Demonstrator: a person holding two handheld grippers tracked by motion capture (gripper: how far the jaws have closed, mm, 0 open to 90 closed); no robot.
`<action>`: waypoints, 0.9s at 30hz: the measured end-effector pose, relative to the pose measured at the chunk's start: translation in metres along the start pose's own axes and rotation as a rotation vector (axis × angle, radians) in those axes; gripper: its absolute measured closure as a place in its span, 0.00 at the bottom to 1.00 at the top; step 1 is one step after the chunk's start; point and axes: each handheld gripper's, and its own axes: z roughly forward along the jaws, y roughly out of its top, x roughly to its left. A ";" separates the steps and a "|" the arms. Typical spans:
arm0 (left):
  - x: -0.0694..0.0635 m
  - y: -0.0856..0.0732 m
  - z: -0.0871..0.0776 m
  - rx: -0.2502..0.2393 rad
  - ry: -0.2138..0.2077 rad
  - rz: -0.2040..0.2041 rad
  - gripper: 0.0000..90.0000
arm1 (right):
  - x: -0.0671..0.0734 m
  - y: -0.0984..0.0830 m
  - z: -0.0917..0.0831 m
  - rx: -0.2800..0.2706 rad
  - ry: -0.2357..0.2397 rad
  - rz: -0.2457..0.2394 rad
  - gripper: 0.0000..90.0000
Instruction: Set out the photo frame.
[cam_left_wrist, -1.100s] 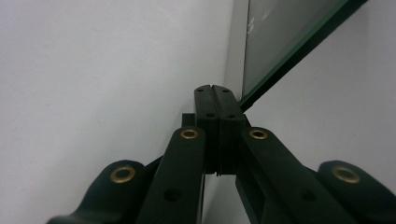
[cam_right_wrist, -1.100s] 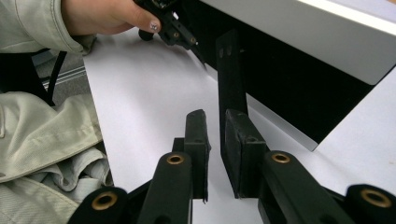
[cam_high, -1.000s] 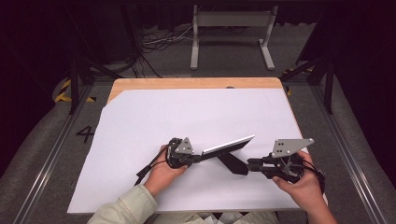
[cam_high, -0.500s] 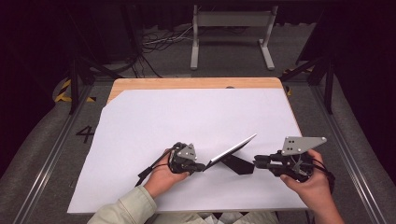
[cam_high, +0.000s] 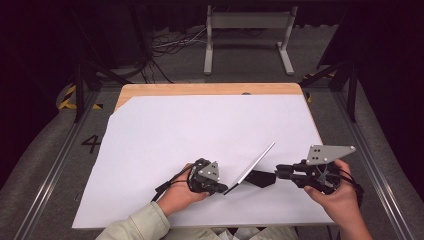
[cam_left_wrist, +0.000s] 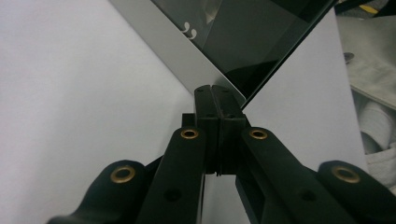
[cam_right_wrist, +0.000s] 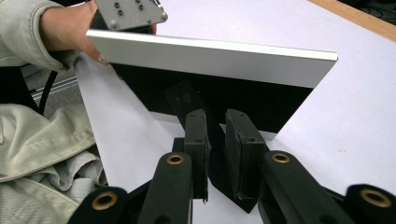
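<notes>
A flat picture frame (cam_high: 250, 168) with a white rim and dark glass is tilted up off the white sheet (cam_high: 200, 135). My left gripper (cam_high: 225, 189) is shut on its lower corner, and the rim (cam_left_wrist: 187, 60) runs up from the closed jaws. A black stand flap (cam_high: 261, 178) sticks out from the frame's back toward my right gripper (cam_high: 278, 172). In the right gripper view the flap (cam_right_wrist: 187, 100) runs down between the jaws, which stand a little apart around it, under the frame's white edge (cam_right_wrist: 210, 58).
The white sheet covers a wooden table (cam_high: 210, 89). Metal rails (cam_high: 55, 165) run along both sides on the grey floor. A metal stand (cam_high: 247, 30) and cables (cam_high: 170, 42) lie beyond the far edge. A beige sleeve (cam_right_wrist: 28, 140) is near the front edge.
The right gripper has moved right and the black flap has swung out from the frame's back. The frame's free end has tilted higher. The left hand has shifted slightly toward the front.
</notes>
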 end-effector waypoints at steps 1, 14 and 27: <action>-0.001 0.001 0.000 0.004 -0.006 0.001 1.00 | 0.000 0.000 -0.001 -0.001 -0.001 -0.001 0.88; -0.019 0.015 0.015 0.032 -0.092 0.101 1.00 | -0.001 0.000 -0.004 -0.010 -0.012 0.000 0.88; -0.030 0.035 0.034 0.060 -0.153 0.173 1.00 | -0.008 -0.003 -0.021 -0.045 -0.078 0.033 0.88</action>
